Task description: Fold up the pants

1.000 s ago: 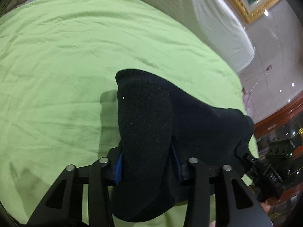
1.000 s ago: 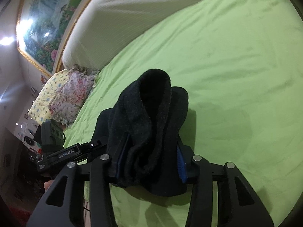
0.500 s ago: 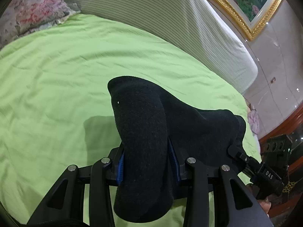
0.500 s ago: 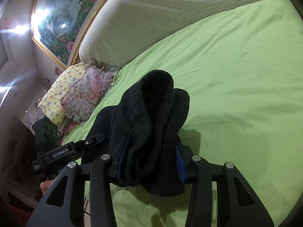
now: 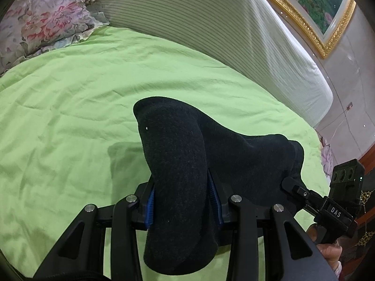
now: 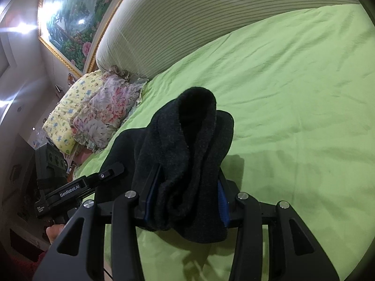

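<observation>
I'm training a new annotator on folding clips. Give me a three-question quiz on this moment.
1. True or false: both grippers are clamped on the black pants.
2. What colour is the sheet under the pants? A) white B) green C) blue
3. Fill in: the flowered pillow lies at the ___ of the bed, beside the striped bolster.

Key: 1 true: left gripper and right gripper each pinch a bunch. 2 B. 3 head.

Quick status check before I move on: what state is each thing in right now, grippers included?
Black pants: bunched, lifted off the bed, held at both ends.
Left gripper: shut on the pants.
Right gripper: shut on the pants.
Green bedsheet: spread out, lightly wrinkled.
Floral pillow: lying at the head of the bed.
</observation>
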Available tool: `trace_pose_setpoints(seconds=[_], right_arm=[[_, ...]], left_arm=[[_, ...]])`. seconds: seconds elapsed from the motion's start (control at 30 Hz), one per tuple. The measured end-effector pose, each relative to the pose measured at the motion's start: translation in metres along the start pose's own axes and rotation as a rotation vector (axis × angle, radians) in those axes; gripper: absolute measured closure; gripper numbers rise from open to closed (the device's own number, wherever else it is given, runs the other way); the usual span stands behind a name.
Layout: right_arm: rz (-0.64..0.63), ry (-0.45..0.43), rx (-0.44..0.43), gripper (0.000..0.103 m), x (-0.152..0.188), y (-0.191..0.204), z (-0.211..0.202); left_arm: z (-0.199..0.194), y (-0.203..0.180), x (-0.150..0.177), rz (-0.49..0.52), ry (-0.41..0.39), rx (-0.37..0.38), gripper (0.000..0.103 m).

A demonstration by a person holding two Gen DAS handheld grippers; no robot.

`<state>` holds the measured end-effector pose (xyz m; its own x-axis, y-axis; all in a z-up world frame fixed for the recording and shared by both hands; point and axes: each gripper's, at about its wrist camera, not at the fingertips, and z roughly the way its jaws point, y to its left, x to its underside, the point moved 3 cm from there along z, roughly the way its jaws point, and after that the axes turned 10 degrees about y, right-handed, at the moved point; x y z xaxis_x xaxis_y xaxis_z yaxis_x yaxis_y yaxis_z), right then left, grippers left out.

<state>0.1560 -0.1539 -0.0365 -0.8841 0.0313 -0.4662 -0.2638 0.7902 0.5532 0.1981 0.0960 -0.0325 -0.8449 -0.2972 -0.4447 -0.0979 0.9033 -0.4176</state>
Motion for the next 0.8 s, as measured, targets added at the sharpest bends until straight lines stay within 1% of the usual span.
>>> trace_pose_setpoints(seconds=[0.1,0.23,0.3,0.37,0.4,0.47,0.53,0.57,0.63,0.8], right_arm=[[0.005,0.024,0.020,0.058,0.000,-0.006,0.007],[0.028,0.039,0.019,0.056,-0.001,-0.017,0.010],[0.044,0.053,0.031,0.051,-0.001,-0.023,0.013],[0.047,0.056,0.062,0.048,0.001,-0.029,0.014],[0.043,0.054,0.076,0.046,0.003,-0.031,0.013],[0.029,0.049,0.097,0.045,0.006,-0.036,0.012],[0.010,0.037,0.135,0.038,0.008,-0.039,0.011],[0.001,0.031,0.158,0.031,0.008,-0.039,0.010],[-0.017,0.028,0.174,0.030,0.008,-0.038,0.009],[-0.034,0.016,0.203,0.030,0.005,-0.031,0.004]], left_arm=[[0.009,0.009,-0.001,-0.023,0.014,0.006,0.065],[0.013,0.013,0.000,-0.012,0.017,-0.002,0.065],[0.016,0.016,0.001,-0.012,0.025,-0.006,0.061],[0.021,0.019,0.005,-0.015,0.032,-0.015,0.052],[0.023,0.022,0.007,-0.019,0.033,-0.022,0.050],[0.027,0.025,0.010,-0.026,0.035,-0.028,0.042],[0.028,0.027,0.015,-0.034,0.020,-0.036,0.038],[0.028,0.028,0.017,-0.035,0.016,-0.044,0.036],[0.030,0.028,0.019,-0.031,0.016,-0.053,0.036],[0.024,0.024,0.021,-0.027,0.007,-0.088,0.031]])
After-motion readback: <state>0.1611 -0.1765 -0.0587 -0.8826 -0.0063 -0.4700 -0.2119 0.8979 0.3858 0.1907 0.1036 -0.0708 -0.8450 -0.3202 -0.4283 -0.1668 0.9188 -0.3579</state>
